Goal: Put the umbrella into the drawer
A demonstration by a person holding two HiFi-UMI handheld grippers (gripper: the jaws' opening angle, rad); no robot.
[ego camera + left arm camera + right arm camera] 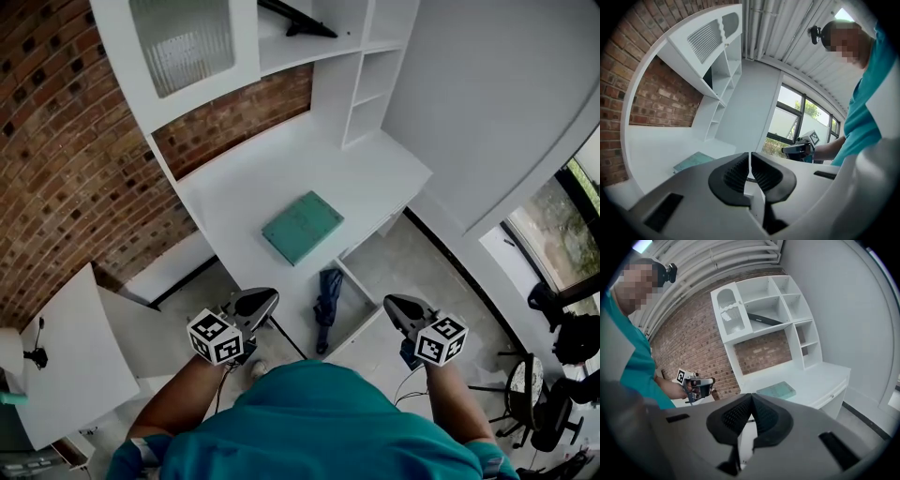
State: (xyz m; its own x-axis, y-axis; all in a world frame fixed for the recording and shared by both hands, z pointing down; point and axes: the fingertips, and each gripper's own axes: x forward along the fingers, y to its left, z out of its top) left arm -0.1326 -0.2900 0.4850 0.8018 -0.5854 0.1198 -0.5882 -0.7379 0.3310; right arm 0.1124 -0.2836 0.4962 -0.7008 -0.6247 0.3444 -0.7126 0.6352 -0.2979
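A folded dark blue umbrella (327, 307) lies inside the open white drawer (360, 289) under the desk, seen in the head view. My left gripper (266, 299) hovers left of the drawer, jaws shut with nothing between them; its pads (738, 172) meet. My right gripper (391, 304) hangs to the right of the drawer, also shut and empty, pads (765, 417) pressed together. Each gripper shows in the other's view: the right gripper (799, 149) and the left gripper (697, 386). The umbrella is hidden in both gripper views.
A teal book (302, 226) lies on the white desk (253, 183). White shelves (361, 75) with a dark object (297, 19) rise behind it against a brick wall (56, 159). A small white table (66, 356) stands left; black chairs (548, 394) stand far right.
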